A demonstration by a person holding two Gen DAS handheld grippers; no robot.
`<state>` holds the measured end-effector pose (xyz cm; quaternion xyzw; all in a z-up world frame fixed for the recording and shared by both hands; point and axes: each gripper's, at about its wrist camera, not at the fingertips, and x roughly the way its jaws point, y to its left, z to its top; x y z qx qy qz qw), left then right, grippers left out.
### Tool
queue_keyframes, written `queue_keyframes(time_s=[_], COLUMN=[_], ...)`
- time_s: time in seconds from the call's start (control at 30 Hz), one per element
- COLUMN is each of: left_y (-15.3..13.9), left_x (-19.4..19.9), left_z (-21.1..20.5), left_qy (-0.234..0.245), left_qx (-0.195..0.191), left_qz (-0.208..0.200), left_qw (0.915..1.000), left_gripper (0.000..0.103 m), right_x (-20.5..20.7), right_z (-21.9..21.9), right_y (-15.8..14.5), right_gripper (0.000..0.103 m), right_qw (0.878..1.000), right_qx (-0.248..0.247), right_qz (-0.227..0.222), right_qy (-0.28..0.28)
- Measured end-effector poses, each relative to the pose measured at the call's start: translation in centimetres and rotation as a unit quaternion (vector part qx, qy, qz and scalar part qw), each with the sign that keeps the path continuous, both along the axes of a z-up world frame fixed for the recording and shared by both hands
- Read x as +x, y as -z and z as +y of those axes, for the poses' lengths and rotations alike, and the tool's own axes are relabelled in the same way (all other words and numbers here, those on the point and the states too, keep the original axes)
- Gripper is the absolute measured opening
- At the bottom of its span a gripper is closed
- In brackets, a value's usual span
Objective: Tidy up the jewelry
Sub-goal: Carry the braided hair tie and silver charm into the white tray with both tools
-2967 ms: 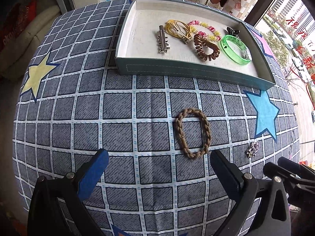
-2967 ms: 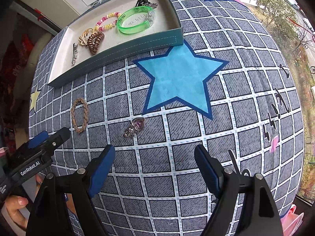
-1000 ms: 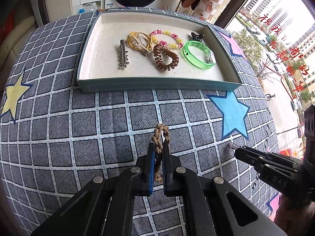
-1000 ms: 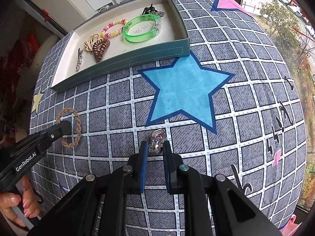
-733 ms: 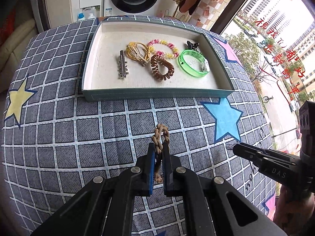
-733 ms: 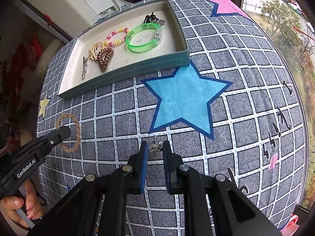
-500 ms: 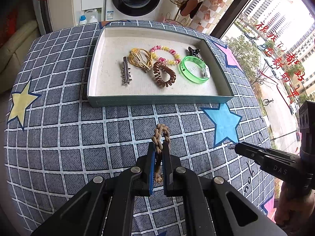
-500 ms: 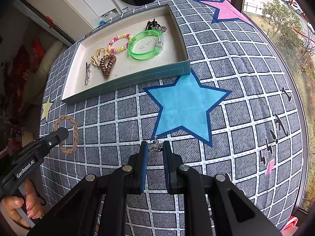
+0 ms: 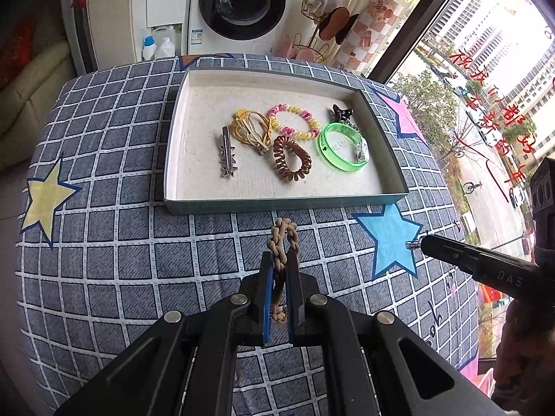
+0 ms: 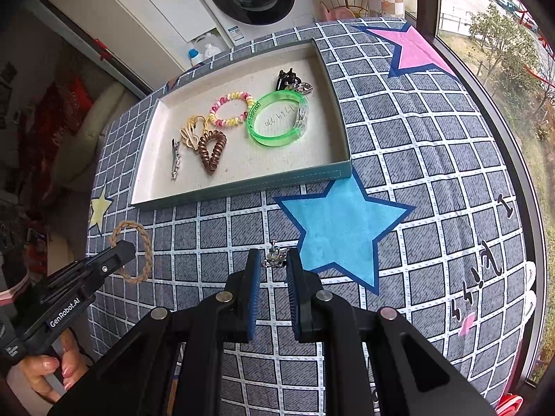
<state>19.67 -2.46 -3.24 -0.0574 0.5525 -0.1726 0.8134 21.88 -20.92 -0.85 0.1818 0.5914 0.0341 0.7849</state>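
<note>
place: home | evidence: washing machine (image 9: 242, 1), sofa (image 9: 20, 79), detergent bottles (image 9: 148, 47), patterned tablecloth (image 9: 104, 242)

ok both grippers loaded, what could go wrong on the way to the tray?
1. The right gripper pinches the small charm only at its fingertips; it could slip out mid-carry.
2. The braided band sticks out floppy ahead of the left gripper; it might snag the tray near wall.
3. Tray's middle is crowded, e.g. the green bangle; drops may land on items.

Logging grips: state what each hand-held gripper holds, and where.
Left hand-held gripper: braided hair tie, pinched across its near end. Right hand-held gripper: small silver charm, at fingertips.
</note>
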Motion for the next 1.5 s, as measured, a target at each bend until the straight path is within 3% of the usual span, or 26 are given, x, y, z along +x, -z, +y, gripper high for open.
queue_keyframes(time_s=[0.47,0.87,1.27,1.5], left_y=[-1.8,-1.2,1.9,4.1], left_x=[3.1,7.0,10.6,12.2], left_z=[-0.4,-0.4,-1.6,-2.6], left_qy=[-0.009,-0.031,-0.044,-0.034], left_qx=[-0.001,0.001,0.042,0.095], left_qz=[-0.026,-0.03,-0.023,-0.02], left_qw=[0.9996,0.9991,0.9979,0.9947], left_gripper=[0.019,0.019,0.019,0.019], right_x=[4.4,8.4,13.7,15.8], right_z=[-1.5,-1.7,-2.1,-1.3], right_y=[-2.4,-1.3,1.3,4.0], right_gripper=[0.016,0.016,0.016,0.016], right_qw=[1.0,0.999,0.999,0.999], right_qx=[0.003,0.012,0.033,0.031], right_qz=[-0.029,-0.026,-0.017,0.003], right_qy=[-0.006,-0.016,-0.014,-0.025])
